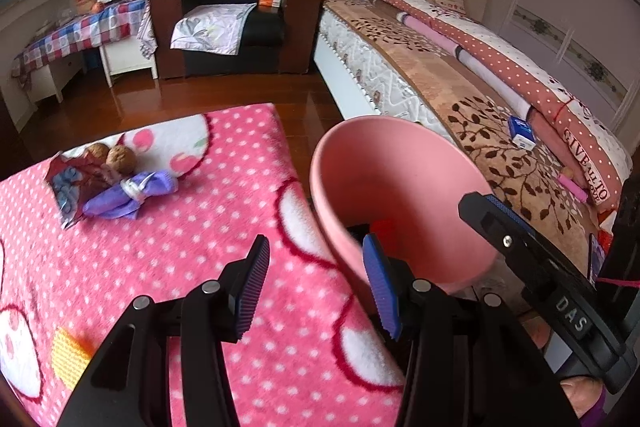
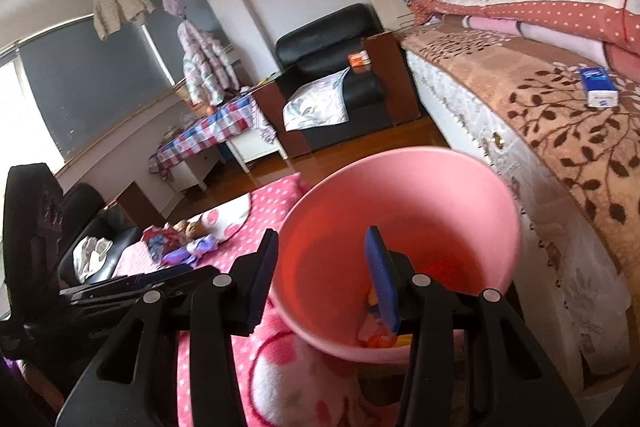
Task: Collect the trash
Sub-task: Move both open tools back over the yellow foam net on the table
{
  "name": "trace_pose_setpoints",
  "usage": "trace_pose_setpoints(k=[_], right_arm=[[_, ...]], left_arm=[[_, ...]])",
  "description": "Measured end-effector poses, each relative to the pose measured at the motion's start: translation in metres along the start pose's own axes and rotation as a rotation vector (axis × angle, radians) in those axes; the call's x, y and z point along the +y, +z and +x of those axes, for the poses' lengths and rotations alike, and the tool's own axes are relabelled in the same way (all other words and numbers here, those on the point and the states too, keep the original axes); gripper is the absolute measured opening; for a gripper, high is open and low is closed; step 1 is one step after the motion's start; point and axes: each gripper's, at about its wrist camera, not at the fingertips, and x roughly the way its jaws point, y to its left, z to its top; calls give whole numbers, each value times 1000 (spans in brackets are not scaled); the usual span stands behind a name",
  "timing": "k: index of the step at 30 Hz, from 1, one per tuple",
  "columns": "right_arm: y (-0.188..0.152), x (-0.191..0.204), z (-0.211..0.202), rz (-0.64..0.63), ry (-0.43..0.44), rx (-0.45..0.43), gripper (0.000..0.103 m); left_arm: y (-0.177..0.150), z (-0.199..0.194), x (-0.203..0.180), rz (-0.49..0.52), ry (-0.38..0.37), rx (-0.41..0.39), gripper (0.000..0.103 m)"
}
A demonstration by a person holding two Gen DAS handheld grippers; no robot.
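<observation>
A pink bin (image 1: 400, 187) stands tilted at the right edge of a pink polka-dot blanket (image 1: 180, 247); it also shows in the right wrist view (image 2: 400, 207) with colourful trash at its bottom. My left gripper (image 1: 316, 287) is open and empty, one finger on each side of the bin's near rim. My right gripper (image 2: 324, 275) is open too, straddling the bin's left wall; it also shows in the left wrist view (image 1: 520, 227). On the blanket lie a purple wrapper (image 1: 128, 193), a crumpled foil packet (image 1: 68, 187) and two walnuts (image 1: 112, 157).
A bed (image 1: 460, 87) with patterned covers and a blue box (image 1: 522, 133) runs along the right. A black armchair (image 1: 240, 7) stands at the back, a table with a checked cloth (image 1: 80, 31) at the left. Wooden floor lies between.
</observation>
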Motion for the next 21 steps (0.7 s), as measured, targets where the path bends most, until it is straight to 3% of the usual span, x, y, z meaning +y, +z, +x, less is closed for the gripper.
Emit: trace_pose_setpoints(k=[21], right_arm=[[-30,65,6,-117,127,96,46]], left_arm=[[-23,-35,69,-130,97,-17,48]])
